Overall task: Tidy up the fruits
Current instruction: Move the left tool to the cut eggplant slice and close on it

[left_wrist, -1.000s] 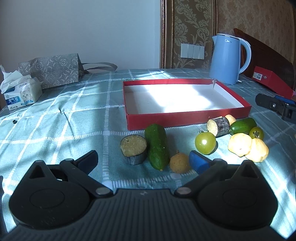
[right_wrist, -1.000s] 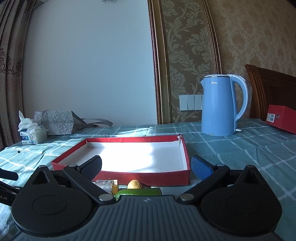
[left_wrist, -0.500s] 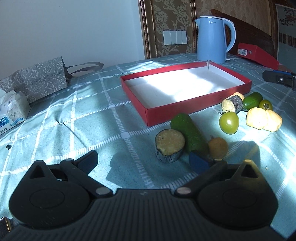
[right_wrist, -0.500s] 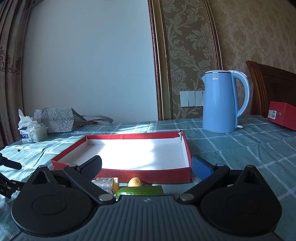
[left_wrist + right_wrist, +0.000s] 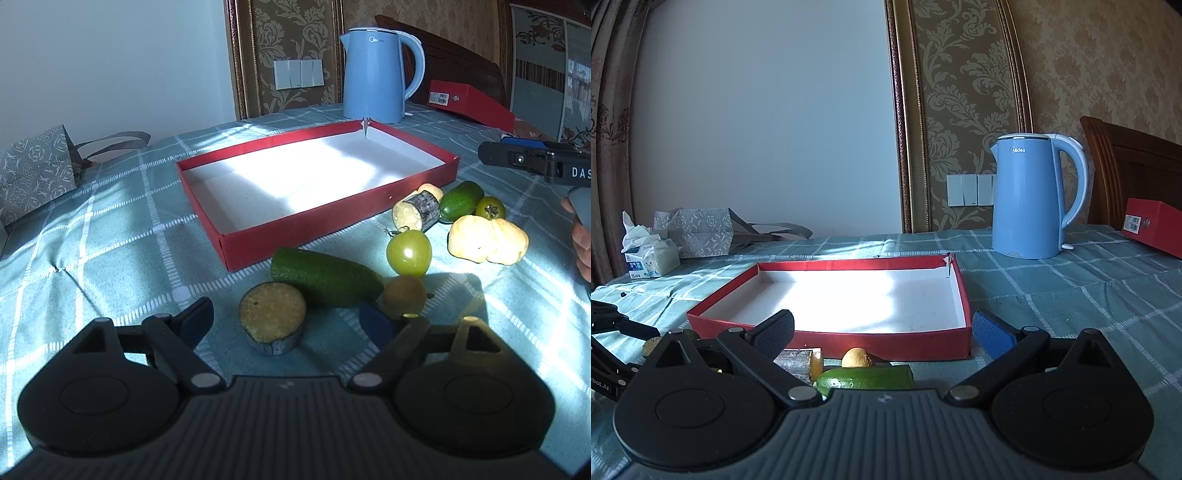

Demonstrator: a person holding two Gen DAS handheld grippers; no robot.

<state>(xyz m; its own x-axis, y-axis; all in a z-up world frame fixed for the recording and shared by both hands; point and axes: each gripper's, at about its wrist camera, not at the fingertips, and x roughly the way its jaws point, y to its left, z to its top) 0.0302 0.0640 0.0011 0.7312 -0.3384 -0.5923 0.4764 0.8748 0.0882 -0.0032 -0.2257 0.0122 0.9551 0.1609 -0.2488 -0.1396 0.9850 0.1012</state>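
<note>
An empty red tray (image 5: 413, 186) with a white floor lies on the checked cloth; it also shows in the right wrist view (image 5: 886, 338). In front of it lie a cut eggplant piece (image 5: 272, 316), a cucumber (image 5: 325, 277), a small brown fruit (image 5: 404, 295), a green tomato (image 5: 409, 253), a yellow squash (image 5: 487, 239), a second cut piece (image 5: 416, 215), a small green cucumber (image 5: 461, 200) and a small tomato (image 5: 490, 209). My left gripper (image 5: 286, 319) is open, its fingers either side of the eggplant piece. My right gripper (image 5: 882, 330) is open and empty above the small cucumber (image 5: 864, 378).
A blue kettle (image 5: 376, 75) stands behind the tray. A red box (image 5: 472, 105) lies at the far right. A grey paper bag (image 5: 33, 173) and a tissue pack (image 5: 650, 254) sit at the left. The right gripper's body (image 5: 535, 162) shows at the right edge.
My left gripper has swung left and forward, so the eggplant piece now sits between its fingers. The right gripper has risen slightly; the fruits have not moved.
</note>
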